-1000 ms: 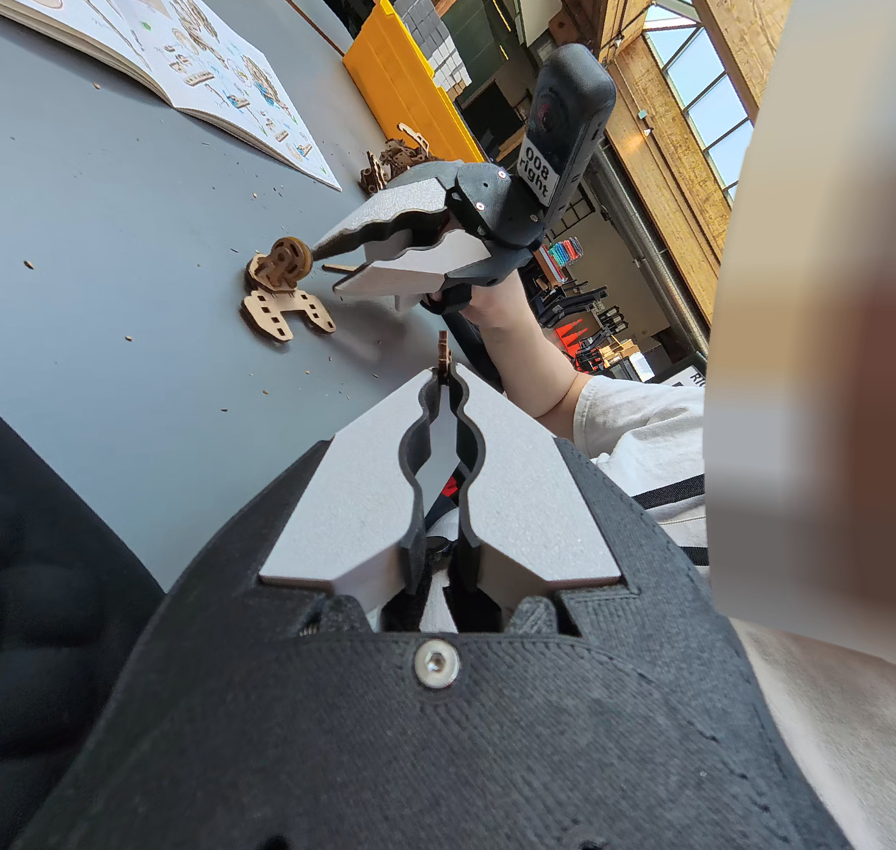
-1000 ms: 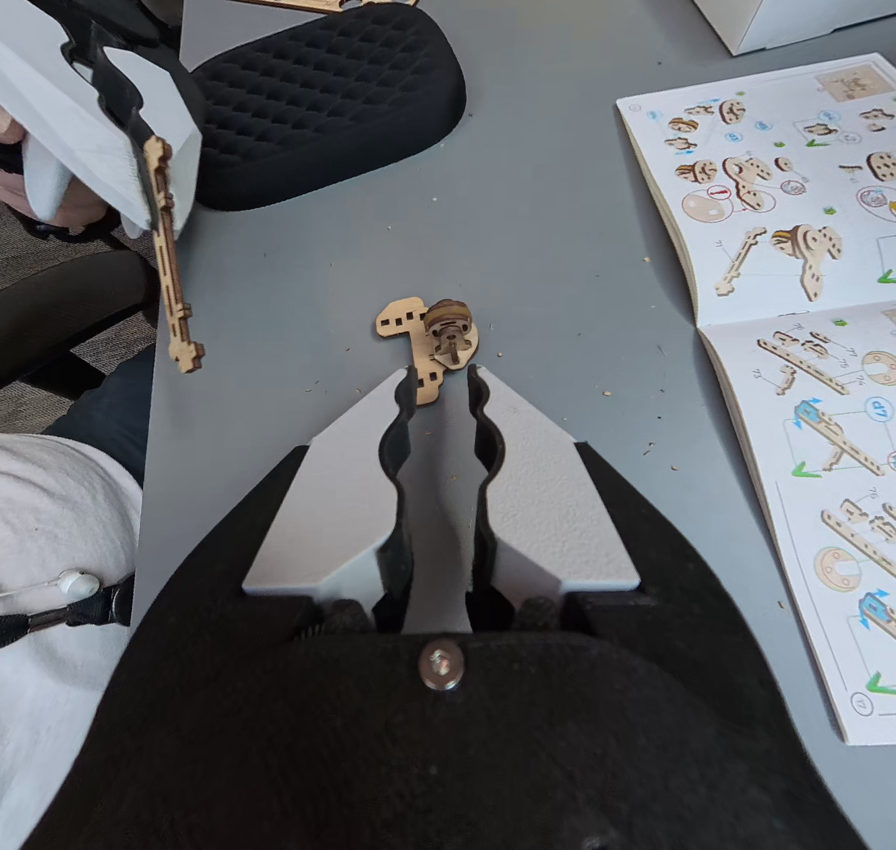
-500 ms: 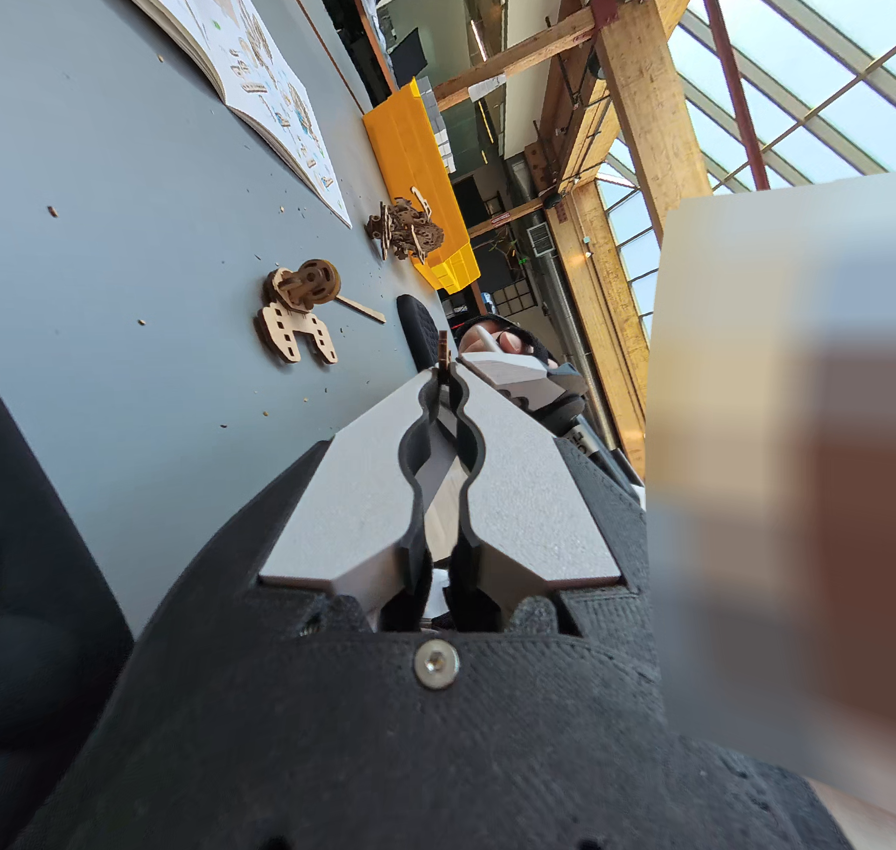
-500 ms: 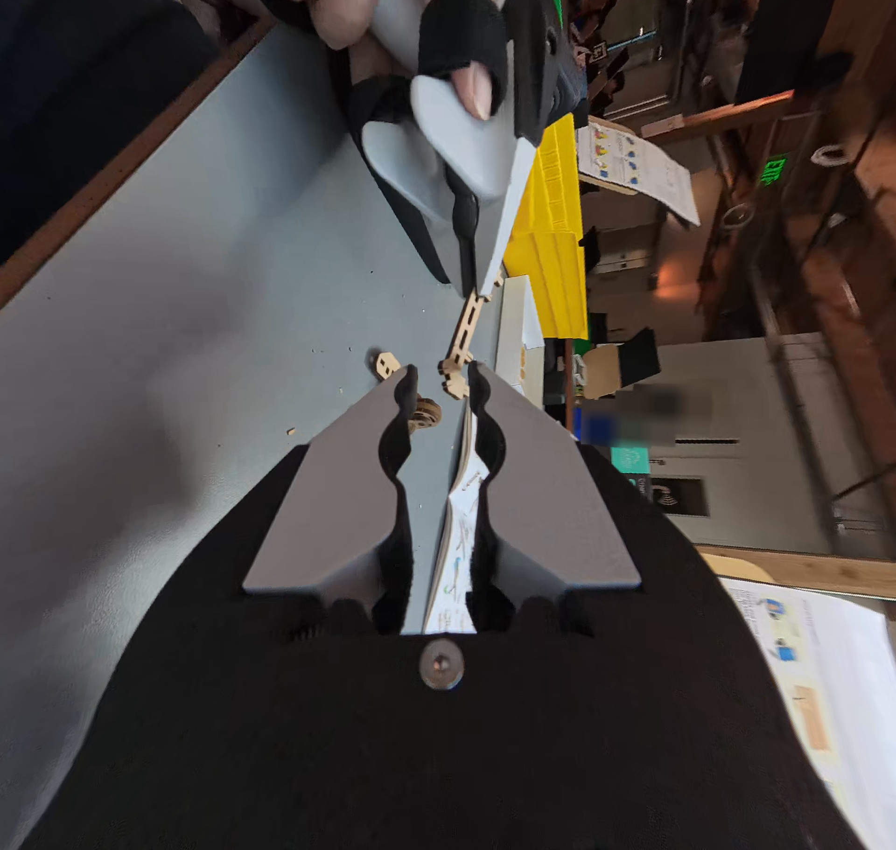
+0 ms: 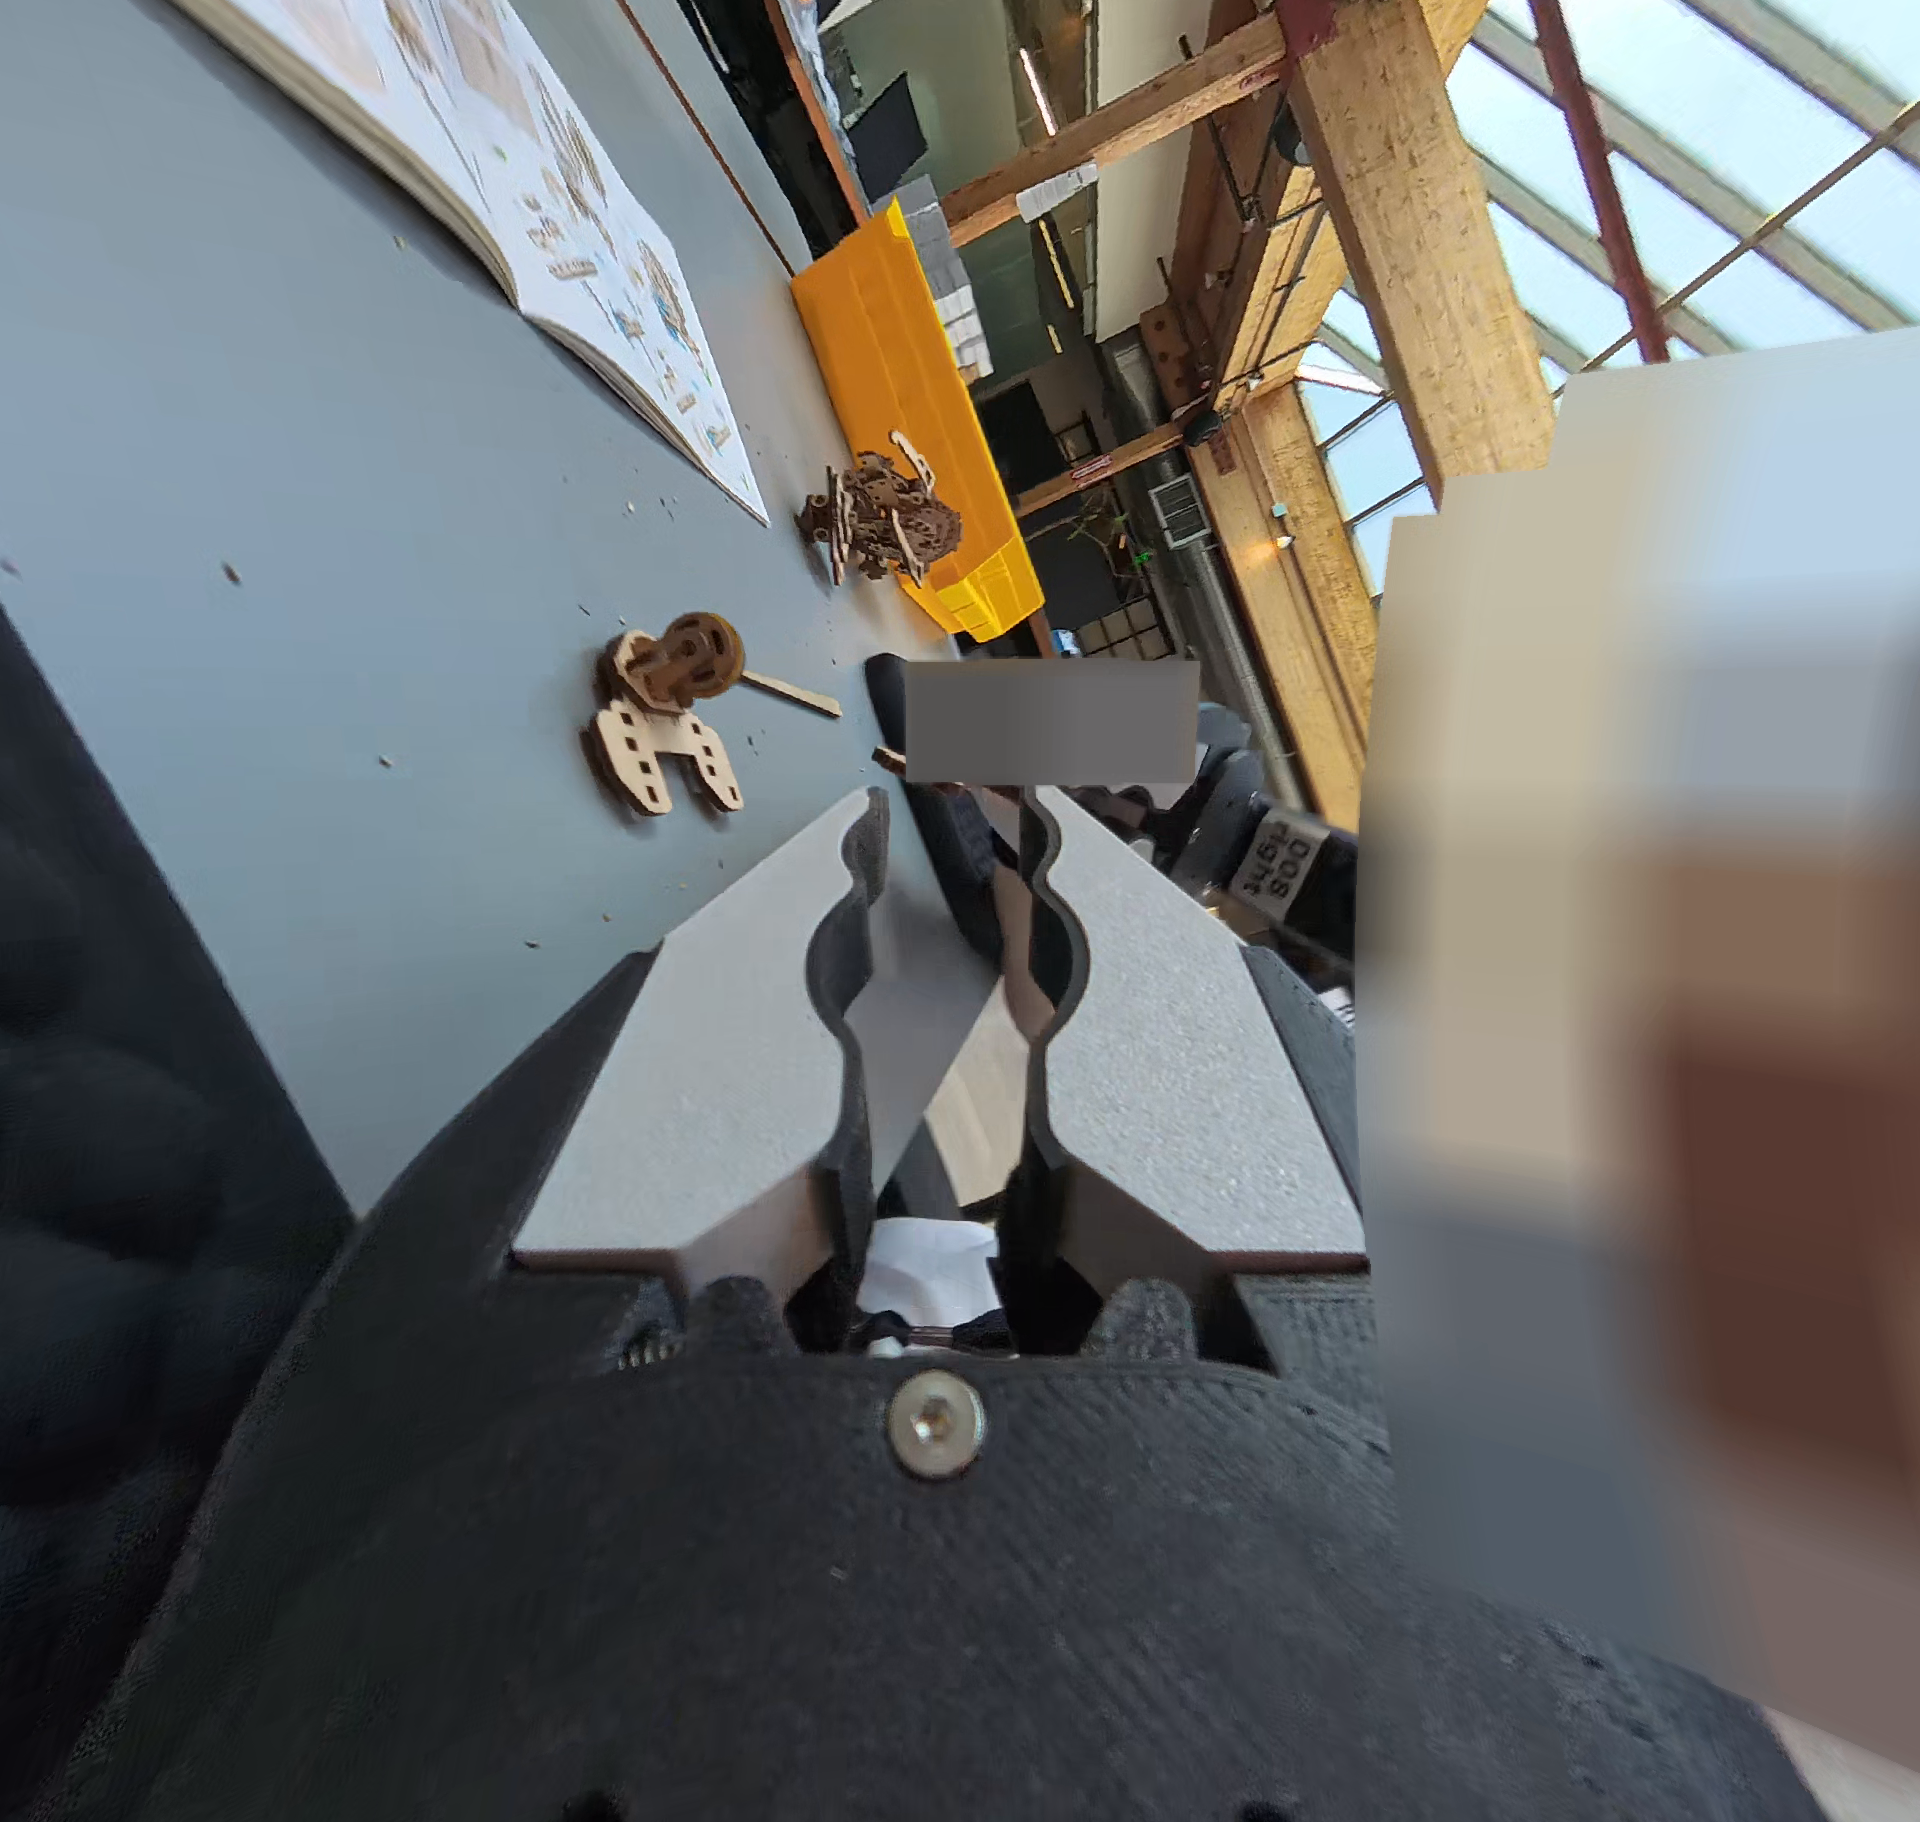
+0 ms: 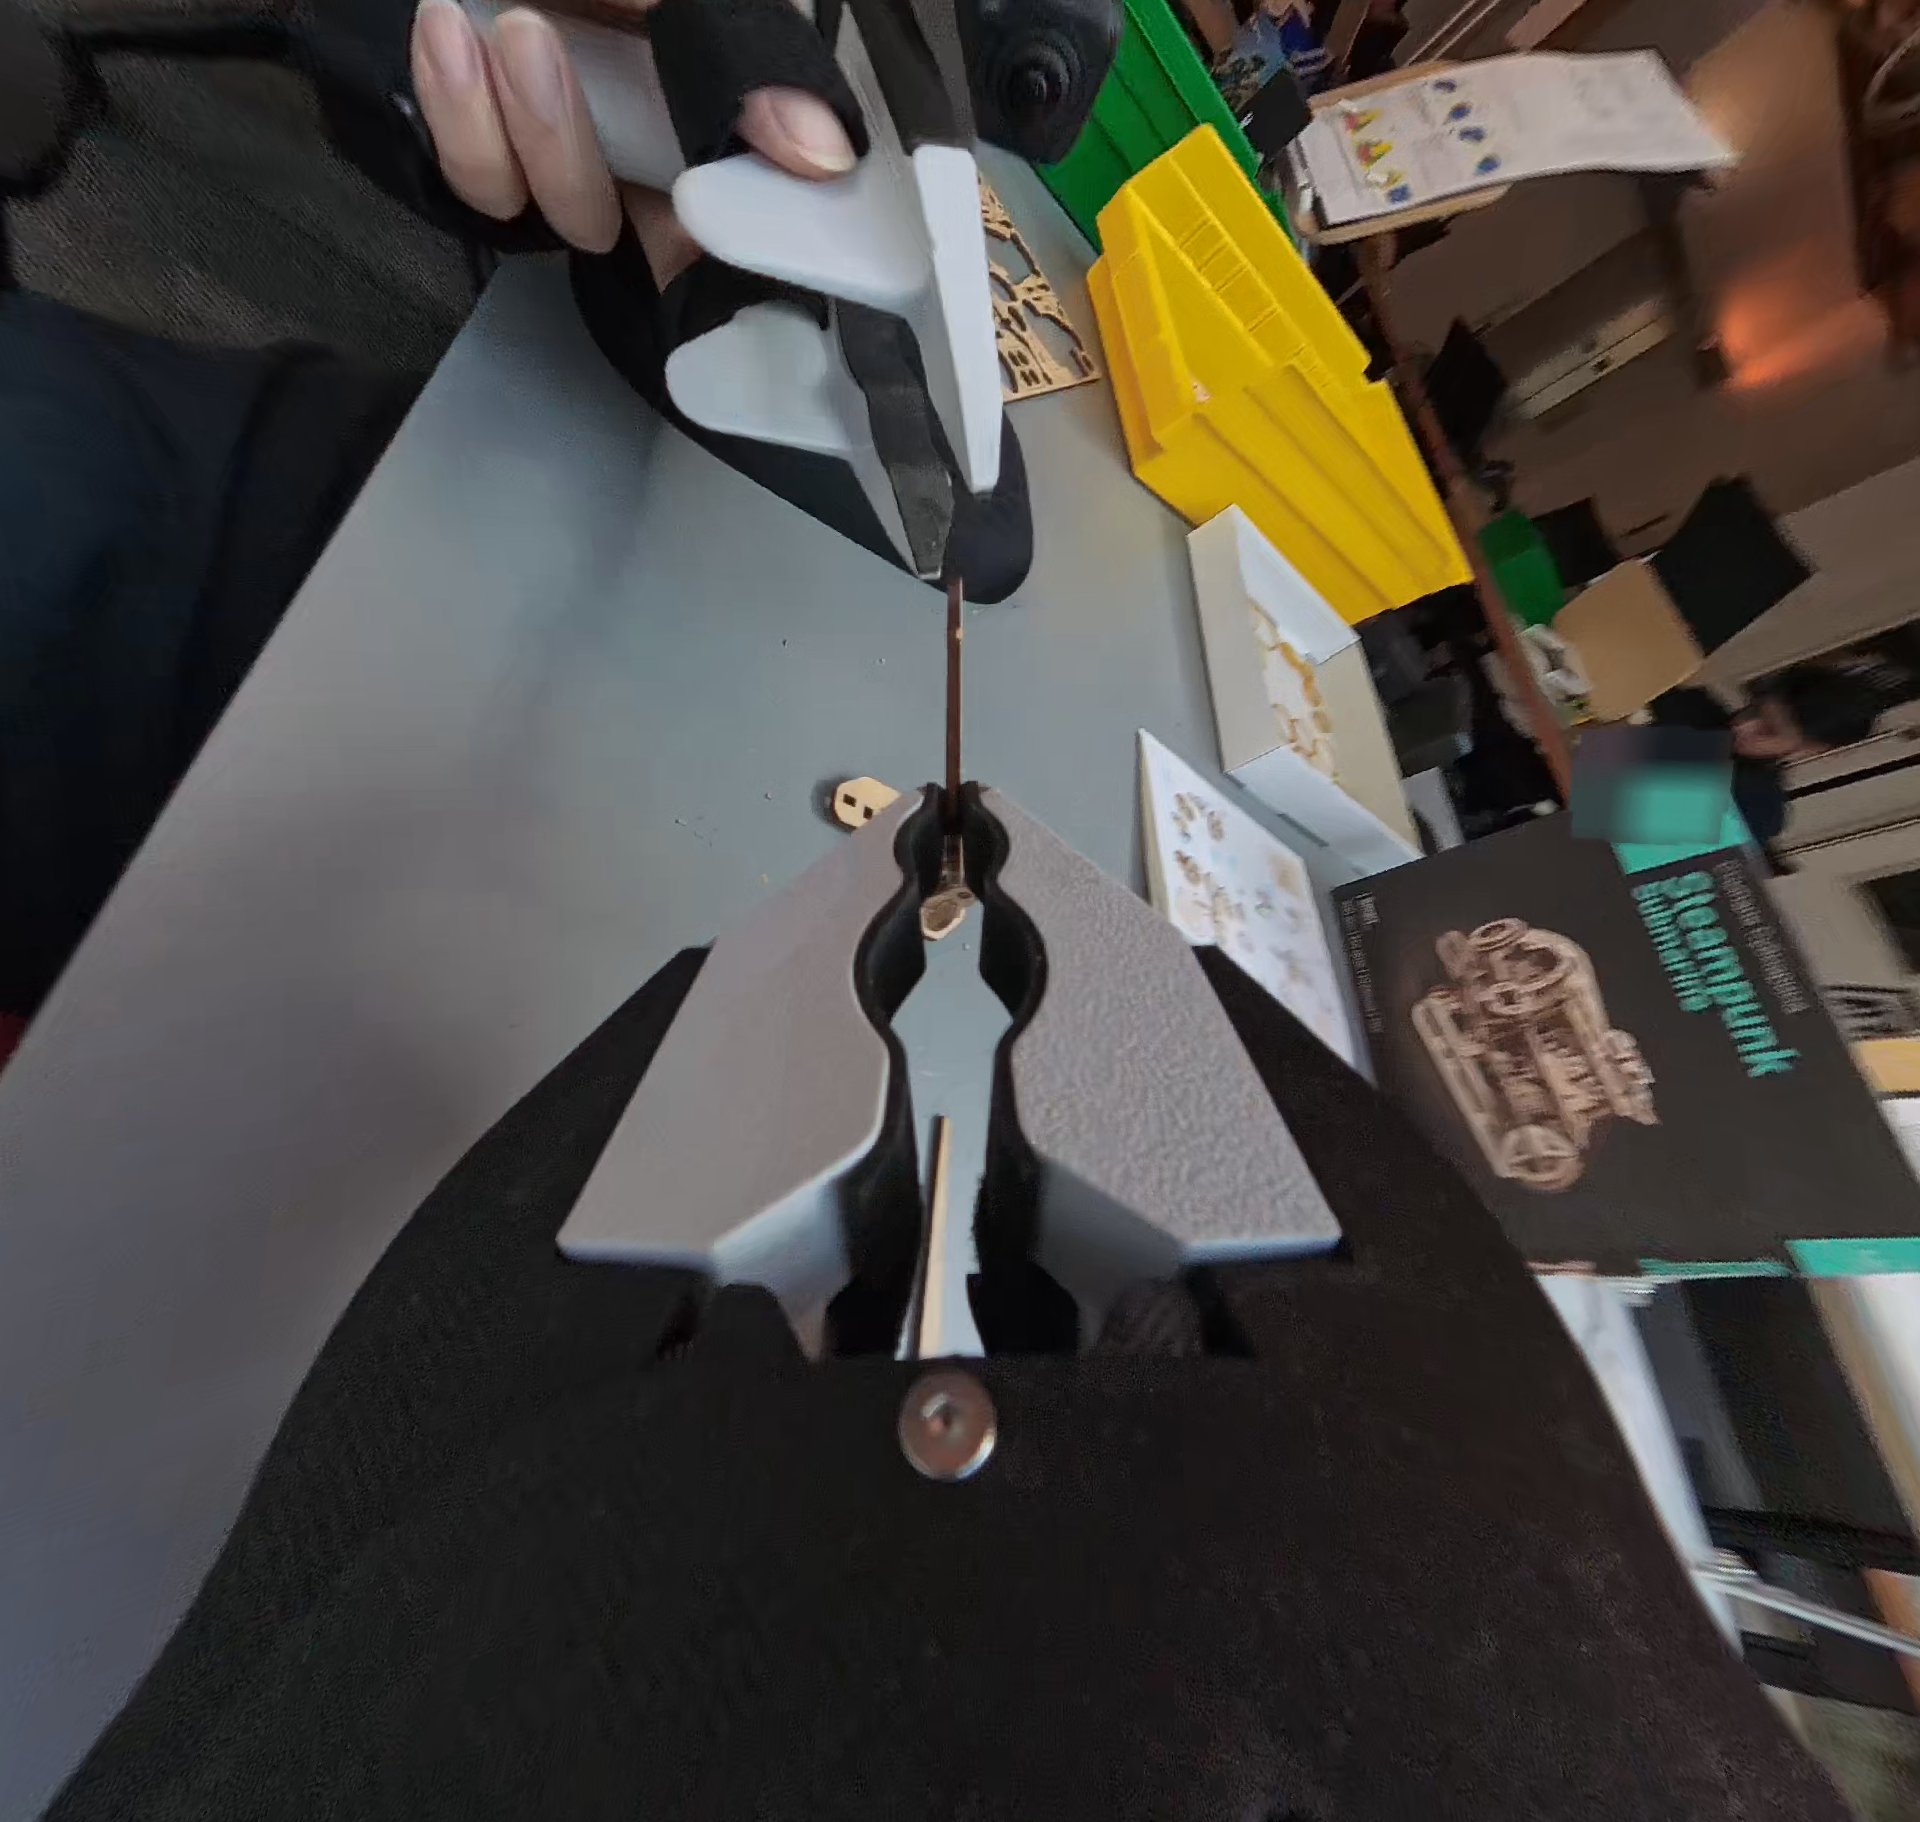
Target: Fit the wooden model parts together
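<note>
My right gripper (image 6: pixel 951 808) is shut on the near end of a thin wooden strip (image 6: pixel 953 692), seen edge-on and held above the grey table (image 6: pixel 520 681). My left gripper (image 5: pixel 951 806) has its jaws apart. In the right wrist view its tips (image 6: pixel 935 557) stand at the strip's far end, and a gloved hand holds it. A wooden sub-assembly with a wheel (image 5: pixel 665 712) lies on the table left of my left fingers. One of its plates (image 6: pixel 862 801) shows beside my right fingertips. The right gripper's body (image 5: pixel 1278 868) shows behind my left fingers.
An open instruction booklet (image 5: pixel 416 110) lies at the far left. A built wooden model (image 5: pixel 883 515) stands by yellow bins (image 6: pixel 1247 401). A thin stick (image 5: pixel 790 694), a black cushion (image 6: pixel 997 546), a cut-out wooden sheet (image 6: pixel 1029 318), a white box (image 6: pixel 1278 650) and a black kit box (image 6: pixel 1558 1045) surround the work area.
My right gripper has swung up from the table and closed on the strip's free end. My left gripper, shut on the strip before, has opened.
</note>
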Available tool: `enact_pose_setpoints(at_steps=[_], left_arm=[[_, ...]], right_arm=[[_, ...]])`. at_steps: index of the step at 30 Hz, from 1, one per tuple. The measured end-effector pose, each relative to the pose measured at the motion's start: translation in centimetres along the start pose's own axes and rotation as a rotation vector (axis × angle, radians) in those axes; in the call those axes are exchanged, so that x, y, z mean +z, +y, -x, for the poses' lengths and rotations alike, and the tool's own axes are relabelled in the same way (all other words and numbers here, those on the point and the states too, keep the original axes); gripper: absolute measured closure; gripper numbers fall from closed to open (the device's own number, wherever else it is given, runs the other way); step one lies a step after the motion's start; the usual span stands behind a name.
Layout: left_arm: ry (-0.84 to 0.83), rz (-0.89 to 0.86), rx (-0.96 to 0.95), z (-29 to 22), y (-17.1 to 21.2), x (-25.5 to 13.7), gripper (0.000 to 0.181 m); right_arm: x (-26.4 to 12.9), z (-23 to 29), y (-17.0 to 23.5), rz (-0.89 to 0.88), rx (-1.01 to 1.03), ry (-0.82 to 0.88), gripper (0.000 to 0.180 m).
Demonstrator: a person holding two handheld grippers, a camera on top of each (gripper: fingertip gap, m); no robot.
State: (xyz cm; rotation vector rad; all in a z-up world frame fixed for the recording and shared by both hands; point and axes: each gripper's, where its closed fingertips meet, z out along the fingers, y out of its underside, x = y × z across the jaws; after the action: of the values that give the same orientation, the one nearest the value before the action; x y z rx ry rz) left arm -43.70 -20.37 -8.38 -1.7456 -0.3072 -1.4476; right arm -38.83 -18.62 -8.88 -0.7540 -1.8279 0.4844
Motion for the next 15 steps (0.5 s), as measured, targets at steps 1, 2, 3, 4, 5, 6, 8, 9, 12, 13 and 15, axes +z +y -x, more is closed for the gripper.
enact_pose_setpoints(at_steps=[1, 2, 3, 4, 5, 6, 8, 9, 12, 13, 15], left_arm=[[-0.050, 0.016, 0.113, 0.1, -0.5, -0.4, 0.157], [-0.110, 0.053, 0.262, 0.3, -0.8, -0.8, 0.157], [-0.188, 0.107, 0.439, 0.8, -1.0, -1.0, 0.156], [-0.279, 0.164, 0.620, 1.7, -1.3, -1.2, 0.155], [-0.365, 0.211, 0.781, 2.6, -1.7, -1.4, 0.153], [-0.412, 0.258, 0.910, 3.1, -1.8, -1.2, 0.152], [-0.384, 0.391, 1.050, 3.4, -0.8, -0.2, 0.159], [-0.386, 0.439, 1.083, 3.8, -0.6, 0.3, 0.161], [-0.359, 0.530, 1.102, 4.9, -0.4, 1.9, 0.163], [-0.307, 0.562, 1.085, 4.8, 0.0, 2.3, 0.164], [-0.238, 0.611, 1.081, 4.9, 0.3, 2.7, 0.168]], right_arm=[[0.1, -0.2, 0.4, -0.010, 0.137, -0.057, 0.178], [0.3, -0.4, 0.9, -0.014, 0.293, -0.124, 0.178], [0.5, -0.5, 1.2, -0.025, 0.445, -0.202, 0.178], [0.6, -0.4, 1.6, -0.034, 0.575, -0.277, 0.178], [0.7, -0.3, 1.9, -0.043, 0.668, -0.330, 0.178], [0.8, -0.3, 2.4, -0.036, 0.724, -0.357, 0.178], [1.2, -0.1, 3.7, 0.002, 0.747, -0.357, 0.178], [1.3, 0.0, 4.1, 0.018, 0.745, -0.358, 0.178], [1.7, 0.6, 4.5, 0.039, 0.763, -0.383, 0.178], [1.9, 0.7, 4.6, 0.044, 0.769, -0.384, 0.178], [2.1, 0.8, 4.8, 0.051, 0.765, -0.380, 0.178]])
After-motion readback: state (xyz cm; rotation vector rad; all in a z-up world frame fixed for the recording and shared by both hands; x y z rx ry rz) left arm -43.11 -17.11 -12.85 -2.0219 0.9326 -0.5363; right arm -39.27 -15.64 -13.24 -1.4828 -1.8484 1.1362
